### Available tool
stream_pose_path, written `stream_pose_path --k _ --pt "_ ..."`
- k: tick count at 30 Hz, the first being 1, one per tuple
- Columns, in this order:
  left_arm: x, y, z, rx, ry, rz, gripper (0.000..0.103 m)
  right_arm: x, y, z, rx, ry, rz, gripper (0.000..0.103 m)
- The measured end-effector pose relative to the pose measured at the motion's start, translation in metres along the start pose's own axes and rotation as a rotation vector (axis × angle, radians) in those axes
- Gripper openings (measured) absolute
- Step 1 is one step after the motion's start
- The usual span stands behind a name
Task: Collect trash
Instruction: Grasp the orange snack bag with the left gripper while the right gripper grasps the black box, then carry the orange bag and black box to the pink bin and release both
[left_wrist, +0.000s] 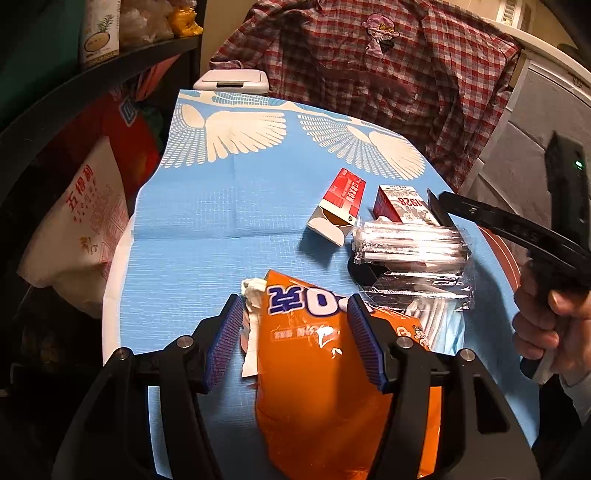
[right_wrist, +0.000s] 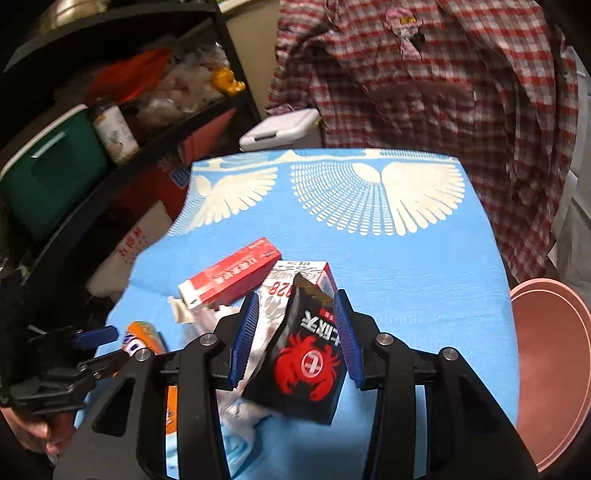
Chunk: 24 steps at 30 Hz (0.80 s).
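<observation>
Trash on bench: left gripper (left_wrist: 295, 334) jaws spread around light, crinkly, slippery orange bag (left_wrist: 314, 373), right gripper (right_wrist: 295, 336) jaws spread around black packet (right_wrist: 306, 365) beside it; pinch mid-body.

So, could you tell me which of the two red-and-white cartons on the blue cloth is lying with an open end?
The red and white box, left of the 1928 carton: its near end flap gapes open, showing a brown inside, while the 1928 carton shows no opening.

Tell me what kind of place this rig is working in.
Likely a cramped home room, not a lab. A small table under a blue printed cloth holds snack wrappers; a plaid shirt hangs just behind it, and a dark shelf unit beside it is packed with household goods.
</observation>
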<state>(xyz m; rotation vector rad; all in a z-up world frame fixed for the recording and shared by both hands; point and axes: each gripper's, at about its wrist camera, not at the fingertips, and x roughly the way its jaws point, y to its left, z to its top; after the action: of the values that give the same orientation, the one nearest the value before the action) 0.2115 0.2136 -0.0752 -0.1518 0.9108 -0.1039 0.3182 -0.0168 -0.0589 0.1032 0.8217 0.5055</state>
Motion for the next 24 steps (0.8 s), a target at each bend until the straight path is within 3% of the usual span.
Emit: stream_pose_path --k 5,8,11,19,24 --pt "0.005 0.0 0.001 0.001 0.012 -0.005 0.058 0.006 -0.001 -0.001 -0.016 0.048 -0.019 0.042" --pt "0.006 0.001 0.0 -0.002 0.017 -0.01 0.058 0.004 -0.002 -0.002 -0.02 0.06 -0.011 0.028" --pt "0.005 0.0 0.001 -0.003 0.018 -0.018 0.046 -0.001 -0.002 -0.002 -0.032 0.056 -0.002 0.013" --pt "-0.002 -0.001 0.001 0.016 0.015 -0.011 0.016 -0.021 -0.006 0.0 -0.043 0.031 -0.008 0.003" --pt "-0.016 -0.001 0.004 0.017 -0.017 -0.016 0.006 -0.039 -0.012 0.001 -0.027 0.002 -0.004 0.002"
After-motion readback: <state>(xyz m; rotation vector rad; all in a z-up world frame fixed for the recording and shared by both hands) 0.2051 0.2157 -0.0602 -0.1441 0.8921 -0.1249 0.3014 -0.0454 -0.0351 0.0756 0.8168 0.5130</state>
